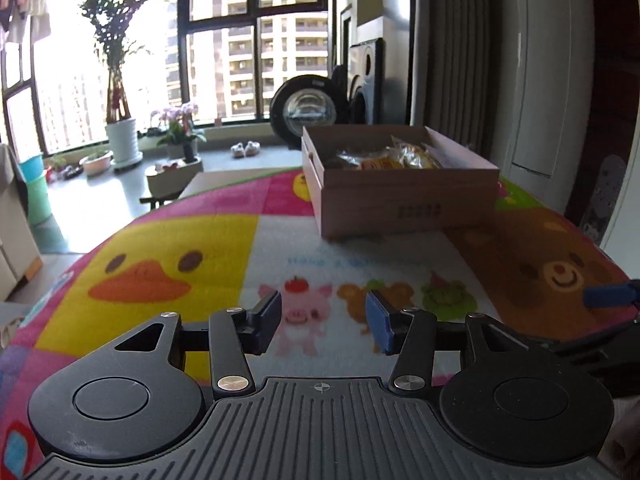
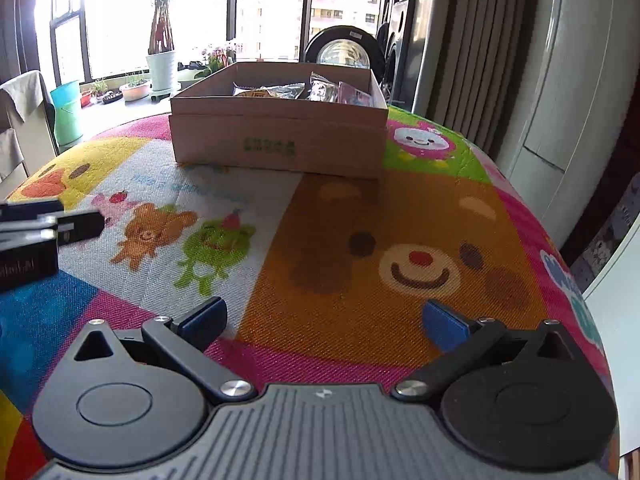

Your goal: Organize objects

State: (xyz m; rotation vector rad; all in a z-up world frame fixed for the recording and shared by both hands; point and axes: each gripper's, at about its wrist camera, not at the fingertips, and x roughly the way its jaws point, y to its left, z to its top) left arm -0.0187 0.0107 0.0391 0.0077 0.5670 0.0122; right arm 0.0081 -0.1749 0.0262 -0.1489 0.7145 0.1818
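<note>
Both my grippers hover low over the cartoon-print table cover (image 2: 360, 216), holding nothing. Left gripper (image 1: 324, 320) jaws narrow, a modest gap; right gripper (image 2: 324, 320) jaws spread wide. Cardboard box (image 2: 280, 136) sits ahead at the far end of the table, open-topped, with wrapped snack packets (image 2: 304, 90) inside (contents partly hidden by the wall).
</note>
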